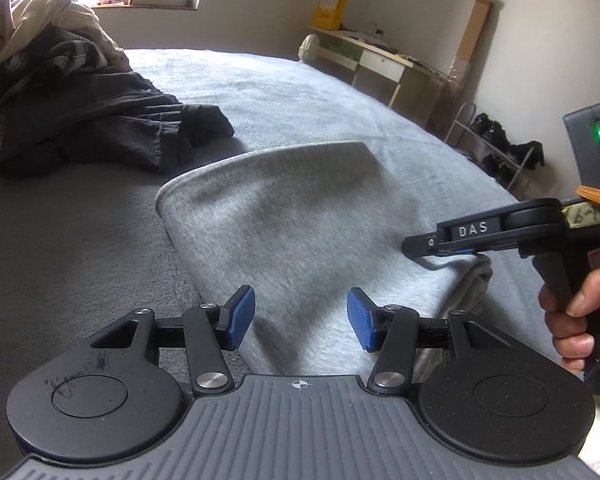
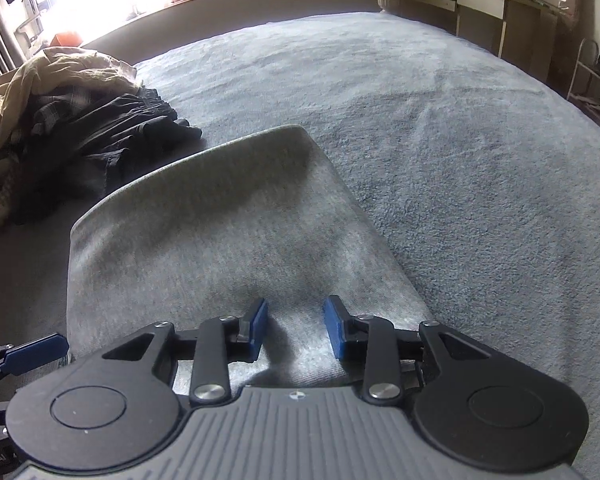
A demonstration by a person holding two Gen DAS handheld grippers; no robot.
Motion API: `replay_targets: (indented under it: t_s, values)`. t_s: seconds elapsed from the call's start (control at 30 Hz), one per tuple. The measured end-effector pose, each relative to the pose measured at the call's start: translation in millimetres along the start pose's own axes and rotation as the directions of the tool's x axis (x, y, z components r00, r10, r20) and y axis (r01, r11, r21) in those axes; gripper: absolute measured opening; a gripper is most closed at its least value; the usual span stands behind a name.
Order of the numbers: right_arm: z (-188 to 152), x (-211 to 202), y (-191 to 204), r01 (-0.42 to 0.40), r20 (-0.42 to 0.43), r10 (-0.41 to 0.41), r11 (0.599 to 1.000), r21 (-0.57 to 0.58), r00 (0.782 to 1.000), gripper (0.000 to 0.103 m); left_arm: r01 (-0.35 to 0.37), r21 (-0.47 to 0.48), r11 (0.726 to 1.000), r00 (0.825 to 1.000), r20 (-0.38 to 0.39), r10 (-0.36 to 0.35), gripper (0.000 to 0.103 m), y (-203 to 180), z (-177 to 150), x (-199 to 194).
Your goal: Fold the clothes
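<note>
The folded grey garment point(image 1: 284, 216) lies mid-frame on the bed point(image 1: 300, 88), its long axis running away toward upper centre. Both grippers sit at its near end, left gripper point(image 1: 300, 316) and right gripper point(image 2: 296, 328) open, holding nothing. Unfolded clothes point(image 1: 80, 108) lie upper left.

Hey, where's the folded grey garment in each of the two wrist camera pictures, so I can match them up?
Left wrist view: the folded grey garment lies mid-frame on the bed, ahead of the left gripper.
Right wrist view: the garment fills the centre-left, under the right gripper.
Shared landmark: the dark clothes pile lies left of the garment in both views.
</note>
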State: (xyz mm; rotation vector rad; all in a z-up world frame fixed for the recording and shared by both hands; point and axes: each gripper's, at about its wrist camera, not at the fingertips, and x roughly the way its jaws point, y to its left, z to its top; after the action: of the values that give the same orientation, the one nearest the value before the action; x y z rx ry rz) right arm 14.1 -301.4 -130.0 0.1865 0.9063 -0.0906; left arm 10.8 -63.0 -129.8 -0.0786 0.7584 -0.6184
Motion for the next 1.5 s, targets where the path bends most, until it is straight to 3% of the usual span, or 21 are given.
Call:
replay_targets:
  t_s: [0.27, 0.37, 0.43, 0.53, 0.63, 0.87, 1.13, 1.5]
  values:
    - [3, 5, 1, -0.009, 0.005, 0.009, 1.000, -0.002, 1.000, 0.037, -0.112, -0.039, 0.993, 0.994, -0.022, 0.111, 0.070, 1, 15, 6]
    - [3, 5, 1, -0.010, 0.005, 0.010, 1.000, -0.006, 1.000, 0.037, -0.122, -0.057, 0.991, 0.992, -0.047, 0.120, 0.084, 1, 18, 6]
    - [4, 5, 1, -0.010, 0.005, 0.010, 1.000, -0.008, 1.000, 0.037, -0.129, -0.065, 0.989, 0.991, -0.052, 0.126, 0.101, -1, 19, 5]
    - [3, 5, 1, -0.011, 0.005, 0.011, 1.000, -0.012, 1.000, 0.037, -0.139, -0.072, 0.988, 0.989, -0.063, 0.135, 0.102, -5, 19, 6]
    - [8, 1, 6, 0.000, 0.000, 0.000, 1.000, -0.026, 1.000, 0.038, -0.159, -0.079, 0.984, 0.981, -0.123, 0.149, 0.102, -4, 17, 14]
    - [35, -13, 29, -0.051, 0.100, 0.062, 0.993, -0.107, 0.993, 0.037, -0.189, -0.172, 0.967, 0.960, -0.240, 0.145, 0.102, 13, 13, 32]
    - [68, 26, 41, -0.068, 0.097, 0.080, 0.990, -0.123, 0.992, 0.037, -0.200, -0.163, 0.966, 0.953, -0.263, 0.153, 0.103, 13, 11, 35]
    - [78, 68, 30, -0.040, 0.058, 0.043, 0.997, -0.067, 0.997, 0.036, -0.207, -0.142, 0.968, 0.951, -0.260, 0.166, 0.103, 9, 10, 37]
